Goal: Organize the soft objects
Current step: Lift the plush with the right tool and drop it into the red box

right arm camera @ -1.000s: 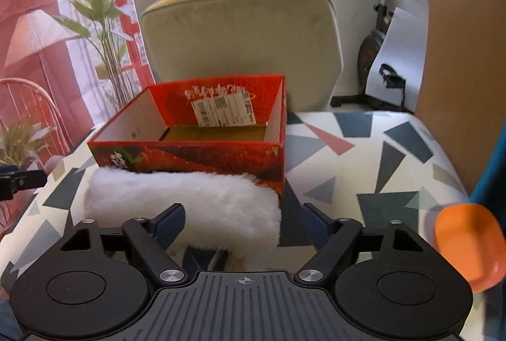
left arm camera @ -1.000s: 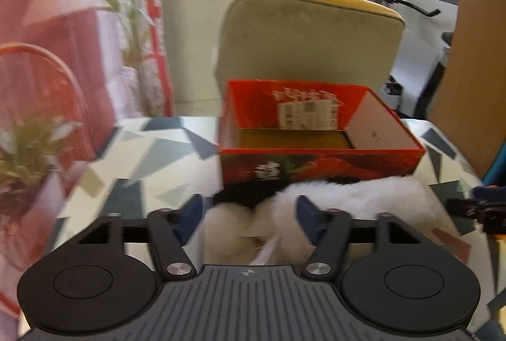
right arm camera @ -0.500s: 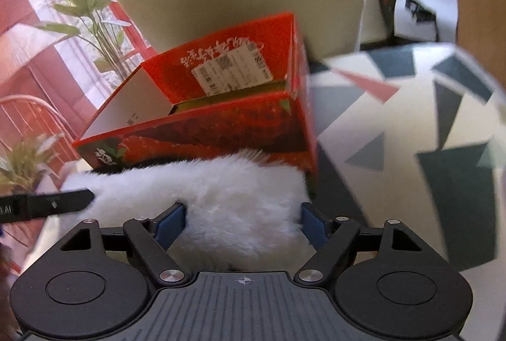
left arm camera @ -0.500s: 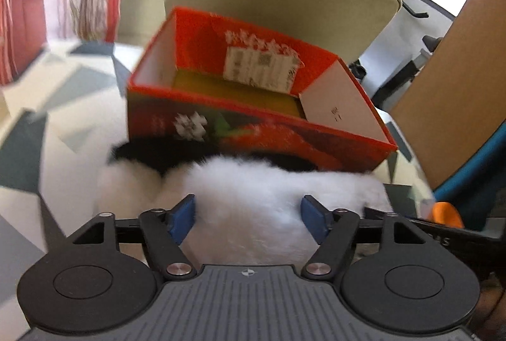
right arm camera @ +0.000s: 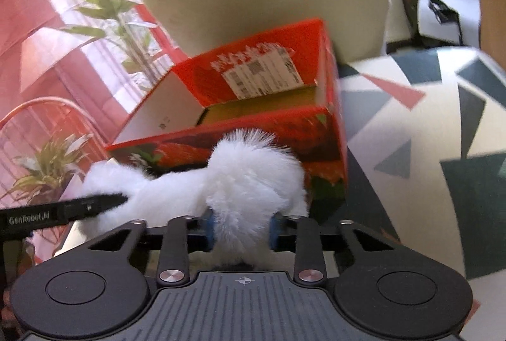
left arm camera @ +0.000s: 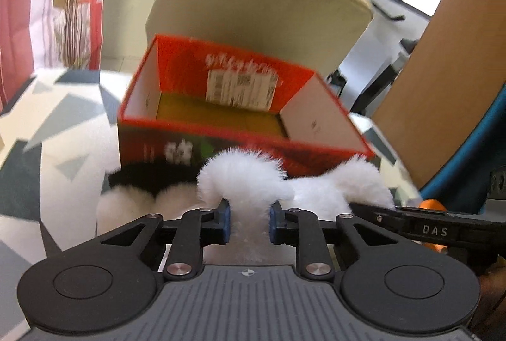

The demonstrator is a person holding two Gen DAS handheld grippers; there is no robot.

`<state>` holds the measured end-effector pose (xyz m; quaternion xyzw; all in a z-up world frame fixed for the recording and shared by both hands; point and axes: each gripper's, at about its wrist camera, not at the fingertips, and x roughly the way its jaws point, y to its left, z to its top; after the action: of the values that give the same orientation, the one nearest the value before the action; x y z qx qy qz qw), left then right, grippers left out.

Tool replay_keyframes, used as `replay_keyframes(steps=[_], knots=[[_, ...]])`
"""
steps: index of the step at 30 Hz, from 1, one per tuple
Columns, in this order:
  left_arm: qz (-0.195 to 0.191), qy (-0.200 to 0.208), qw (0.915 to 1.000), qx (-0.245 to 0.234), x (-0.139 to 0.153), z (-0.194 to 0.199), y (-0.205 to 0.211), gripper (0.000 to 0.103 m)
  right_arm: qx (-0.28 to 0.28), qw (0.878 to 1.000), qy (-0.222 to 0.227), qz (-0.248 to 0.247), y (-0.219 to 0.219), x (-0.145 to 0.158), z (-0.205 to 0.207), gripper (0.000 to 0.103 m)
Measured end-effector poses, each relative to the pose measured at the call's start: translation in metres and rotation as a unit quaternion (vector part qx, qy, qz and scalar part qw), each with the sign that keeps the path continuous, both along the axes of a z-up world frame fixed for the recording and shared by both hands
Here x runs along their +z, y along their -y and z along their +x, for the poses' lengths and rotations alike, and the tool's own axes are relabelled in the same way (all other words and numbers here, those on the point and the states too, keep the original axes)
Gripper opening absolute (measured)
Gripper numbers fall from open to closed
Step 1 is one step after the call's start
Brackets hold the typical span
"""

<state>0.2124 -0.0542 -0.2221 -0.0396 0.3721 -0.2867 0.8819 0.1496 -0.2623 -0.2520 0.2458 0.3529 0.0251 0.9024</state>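
A white fluffy plush (left arm camera: 243, 179) with a black patch lies on the patterned table in front of an open red box (left arm camera: 221, 107). My left gripper (left arm camera: 248, 222) is closing, its blue pads pinching a bunched tuft of the plush's fur. In the right wrist view the same plush (right arm camera: 249, 179) bulges up between the pads of my right gripper (right arm camera: 242, 230), which is also closing and squeezes its right end. The red box (right arm camera: 253, 116) stands just behind, empty inside except for a label on its far wall. The left gripper's finger (right arm camera: 95, 203) pokes into the plush's left part.
A beige chair back (left arm camera: 259, 6) rises behind the box. The table (right arm camera: 427, 126) has a white cloth with grey and pink triangles. Plants (right arm camera: 47, 170) and a red curtain stand at the left; a brown panel (left arm camera: 442, 72) and an orange object (left arm camera: 431, 203) lie at the right.
Both grippers moved down onto the plush and their jaws went from wide apart to pinched on the fur, which now bunches up between the pads.
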Motion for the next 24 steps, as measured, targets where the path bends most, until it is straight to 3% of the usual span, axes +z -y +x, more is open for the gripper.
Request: replay_keyframes(steps=[12,24], knots=[[-0.031,0.116,0.9927,0.009,0.08,0.005,-0.004,0.022,0.039,0.993,0.096,-0.062,-0.011,0.109,0.01,0.022],[-0.06,0.198,0.9784,0.014,0.126,0.062,0.011,0.022,0.007,0.979,0.181,-0.09,0.005,0.159,0.072,0.022]])
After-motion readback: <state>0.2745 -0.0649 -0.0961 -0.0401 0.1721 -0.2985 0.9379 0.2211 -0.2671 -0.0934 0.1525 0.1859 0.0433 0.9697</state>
